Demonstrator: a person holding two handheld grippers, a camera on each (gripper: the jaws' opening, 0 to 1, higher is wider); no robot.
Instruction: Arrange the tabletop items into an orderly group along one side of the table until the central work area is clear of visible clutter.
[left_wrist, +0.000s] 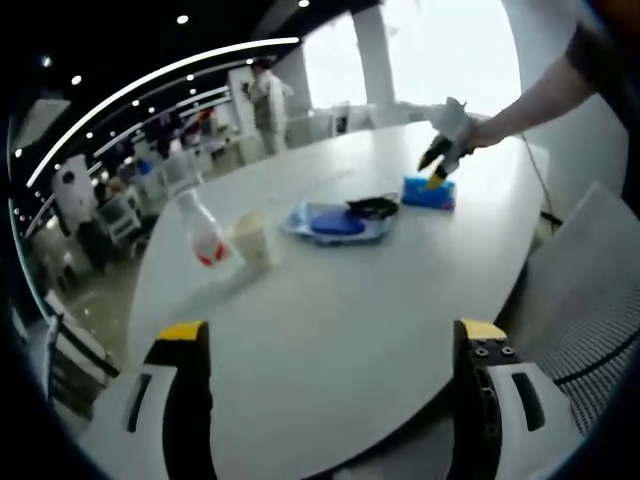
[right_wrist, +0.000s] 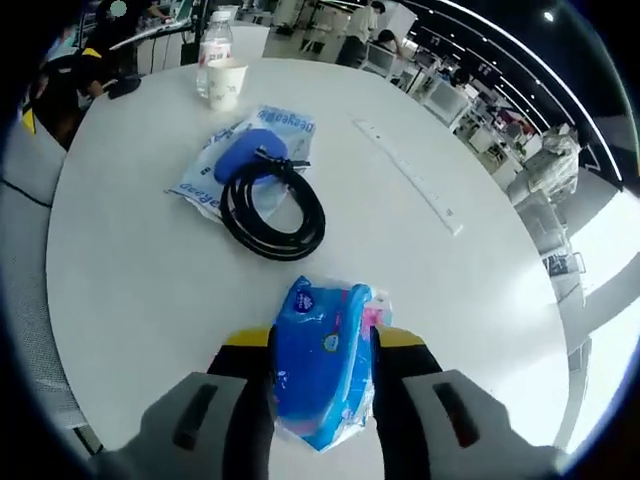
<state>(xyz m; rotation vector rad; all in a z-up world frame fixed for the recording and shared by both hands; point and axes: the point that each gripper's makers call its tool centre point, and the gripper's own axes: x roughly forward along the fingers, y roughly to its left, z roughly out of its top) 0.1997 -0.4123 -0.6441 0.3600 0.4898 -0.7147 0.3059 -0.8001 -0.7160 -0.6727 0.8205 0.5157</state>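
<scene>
Two tongs report: my right tongs (right_wrist: 322, 352) are clamped on the blue tissue pack (right_wrist: 322, 370) near the table (right_wrist: 130, 300) edge; my left tongs (left_wrist: 330, 345) stand open, holding nothing. Pack judged light, soft and crinkly: grip mid-body and squeeze gently. Beyond lie the black cable coil (right_wrist: 272, 208), blue pouch (right_wrist: 245, 152), paper cup (right_wrist: 225, 82) and bottle (right_wrist: 213, 45).
</scene>
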